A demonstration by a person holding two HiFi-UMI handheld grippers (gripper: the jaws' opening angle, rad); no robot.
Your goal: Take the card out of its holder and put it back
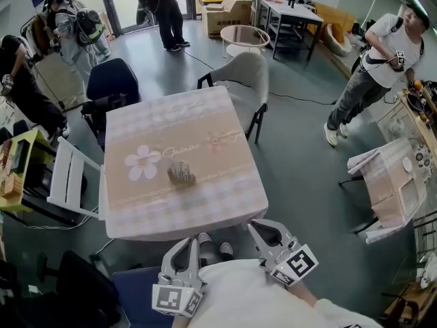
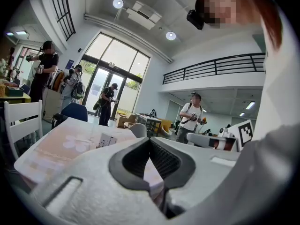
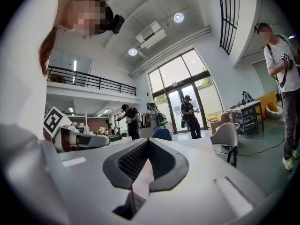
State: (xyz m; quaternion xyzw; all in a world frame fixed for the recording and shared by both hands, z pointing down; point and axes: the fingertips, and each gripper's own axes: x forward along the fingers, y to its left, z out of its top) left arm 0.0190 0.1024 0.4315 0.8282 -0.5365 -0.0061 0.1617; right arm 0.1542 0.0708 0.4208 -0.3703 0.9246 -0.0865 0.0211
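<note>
Left tool: we hold the left tool (image 1: 194,243) low and close to our body, in front of our white shirt (image 1: 252,296). In the left gripper view its jaws meet at the tips (image 2: 150,138) and there is nothing between them.
Right tool: the right tool (image 1: 254,225) is just beside the left one, also near our body, at the near edge of the counter. In the right gripper view its jaws are closed together at the tips (image 3: 149,140) and they carry nothing.
Counter: the counter (image 1: 205,190) is square and has a pale pink checked cloth (image 1: 225,125) over it. A white flower (image 1: 142,162) is printed on the left half of the cloth.
Holder: the holder (image 1: 181,178) stands near the middle of the counter, just to the right of the flower and well apart from both tools.
Card: the card (image 2: 107,140) stands upright in the holder. It is white with small dark marks that we cannot read.
Seats: a white chair (image 1: 68,176) stands at the left side of the counter, a grey chair (image 1: 242,77) at the far side, and a blue chair (image 1: 111,80) at the far left corner.
Farther back: a round table (image 1: 244,38) and cardboard boxes (image 1: 225,12) are behind the grey chair. One person (image 1: 379,67) stands at the right and another person (image 1: 164,9) stands near the glass doors.
</note>
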